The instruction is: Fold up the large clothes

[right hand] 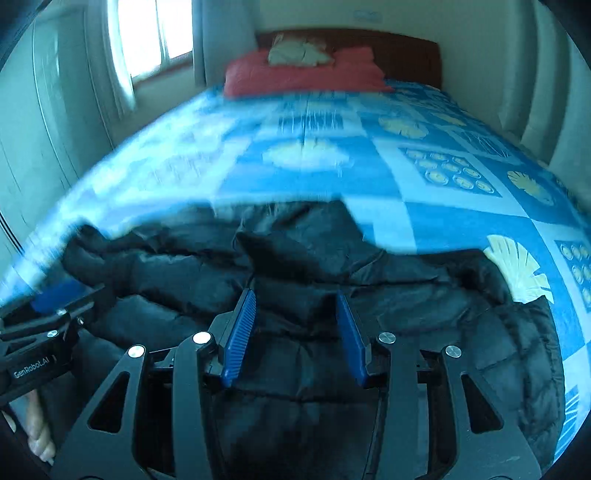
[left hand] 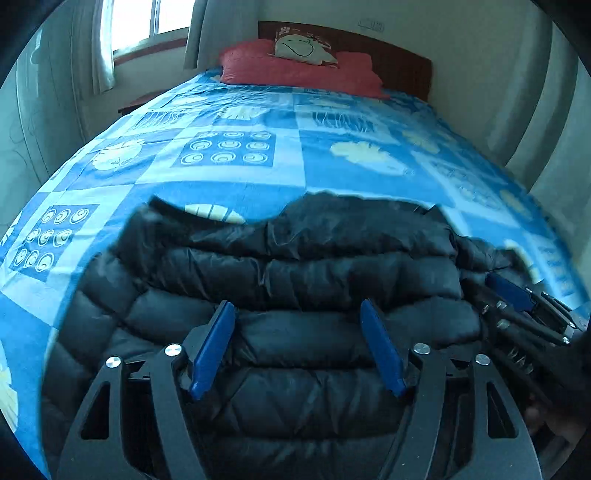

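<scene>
A black quilted puffer jacket [left hand: 295,280] lies folded over on the near part of the bed; it also shows in the right wrist view [right hand: 303,266]. My left gripper [left hand: 299,314] hovers over its near side, open and empty, blue pads wide apart. My right gripper [right hand: 295,306] is open and empty above the jacket's middle. The right gripper also shows at the right edge of the left wrist view [left hand: 517,299], and the left gripper at the left edge of the right wrist view [right hand: 55,295]. The right wrist view is motion-blurred.
The bed has a blue patterned cover [left hand: 258,155]. A red pillow [left hand: 299,70] and a pale cushion [left hand: 303,48] lie against the wooden headboard [left hand: 399,55]. A curtained window [left hand: 147,22] is at the far left. Walls stand on both sides.
</scene>
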A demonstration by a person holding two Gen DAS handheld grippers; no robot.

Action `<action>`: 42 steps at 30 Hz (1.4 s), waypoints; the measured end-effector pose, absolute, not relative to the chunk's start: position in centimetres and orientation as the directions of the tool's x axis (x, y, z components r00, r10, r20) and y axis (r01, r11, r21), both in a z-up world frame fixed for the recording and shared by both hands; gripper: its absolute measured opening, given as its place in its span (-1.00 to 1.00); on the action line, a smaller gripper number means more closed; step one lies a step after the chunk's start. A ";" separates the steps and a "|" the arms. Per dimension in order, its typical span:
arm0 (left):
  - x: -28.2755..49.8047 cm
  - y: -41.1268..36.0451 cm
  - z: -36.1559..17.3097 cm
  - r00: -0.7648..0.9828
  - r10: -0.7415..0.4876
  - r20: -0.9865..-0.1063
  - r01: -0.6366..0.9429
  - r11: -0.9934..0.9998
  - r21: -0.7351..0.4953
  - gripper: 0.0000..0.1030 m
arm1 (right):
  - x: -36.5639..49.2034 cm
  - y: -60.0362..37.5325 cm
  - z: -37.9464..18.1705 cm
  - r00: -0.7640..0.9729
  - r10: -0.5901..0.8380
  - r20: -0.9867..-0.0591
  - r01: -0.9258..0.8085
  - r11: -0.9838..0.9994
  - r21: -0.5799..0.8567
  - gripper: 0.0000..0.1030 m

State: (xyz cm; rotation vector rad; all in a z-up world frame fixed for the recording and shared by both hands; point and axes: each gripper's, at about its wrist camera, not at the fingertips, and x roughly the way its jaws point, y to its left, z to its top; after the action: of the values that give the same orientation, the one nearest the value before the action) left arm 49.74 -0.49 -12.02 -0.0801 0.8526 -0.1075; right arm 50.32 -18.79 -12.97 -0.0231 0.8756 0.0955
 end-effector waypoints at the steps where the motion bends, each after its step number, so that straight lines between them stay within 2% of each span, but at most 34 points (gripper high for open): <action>1: 49.7 -0.6 -12.5 0.657 -0.118 -0.744 0.061 0.993 -0.103 0.39 | 50.6 -18.7 -13.9 0.629 0.068 -0.775 -0.085 0.996 0.019 -0.11; 4: 50.0 -1.4 -13.7 0.675 -0.062 -0.735 0.051 0.998 -0.038 0.41 | 50.8 -18.7 -14.8 0.652 0.050 -0.757 -0.069 0.998 0.006 -0.11; 13: 50.6 -2.0 -14.5 0.669 -0.038 -0.742 0.049 0.999 -0.007 0.42 | 50.9 -18.8 -15.1 0.667 0.038 -0.744 -0.056 0.998 0.002 -0.11; 15: 50.3 -1.9 -14.0 0.664 -0.042 -0.746 0.055 0.998 -0.008 0.42 | 50.5 -19.4 -14.2 0.659 0.070 -0.749 -0.060 0.997 0.041 -0.07; 17: 49.7 -1.2 -12.8 0.649 -0.066 -0.758 0.060 0.998 -0.035 0.42 | 49.7 -20.3 -13.1 0.660 0.084 -0.747 -0.043 0.996 0.074 0.18; 23: 44.2 2.4 -9.4 0.665 -0.078 -0.743 -0.003 0.994 -0.107 0.45 | 43.0 -25.2 -9.0 0.694 0.079 -0.716 0.025 0.991 0.133 0.32; 28: 36.5 7.4 -7.6 0.683 -0.067 -0.727 -0.076 0.984 -0.163 0.52 | 34.3 -31.0 -7.4 0.717 -0.018 -0.697 0.127 0.986 0.105 0.43; 32: 30.1 11.6 -8.1 0.686 -0.068 -0.725 -0.167 0.954 -0.247 0.56 | 28.6 -35.5 -8.8 0.698 -0.059 -0.713 0.236 0.960 0.152 0.50; 35: 26.4 13.0 -9.4 0.680 -0.094 -0.727 -0.197 0.932 -0.305 0.60 | 26.4 -37.5 -10.9 0.673 -0.016 -0.739 0.285 0.928 0.240 0.50; 39: 26.1 13.0 -10.8 0.655 -0.106 -0.748 -0.200 0.930 -0.308 0.61 | 26.2 -37.7 -12.8 0.661 0.057 -0.748 0.299 0.894 0.333 0.50; 42: 27.3 13.3 -12.3 0.625 -0.161 -0.764 -0.215 0.906 -0.366 0.61 | 27.0 -37.4 -13.7 0.649 0.089 -0.755 0.312 0.875 0.370 0.50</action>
State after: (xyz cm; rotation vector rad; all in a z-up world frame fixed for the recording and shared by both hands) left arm 27.28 13.29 -12.28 -0.4526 0.9033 0.0321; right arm 27.03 -37.35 -13.69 0.5046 0.8641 -0.1331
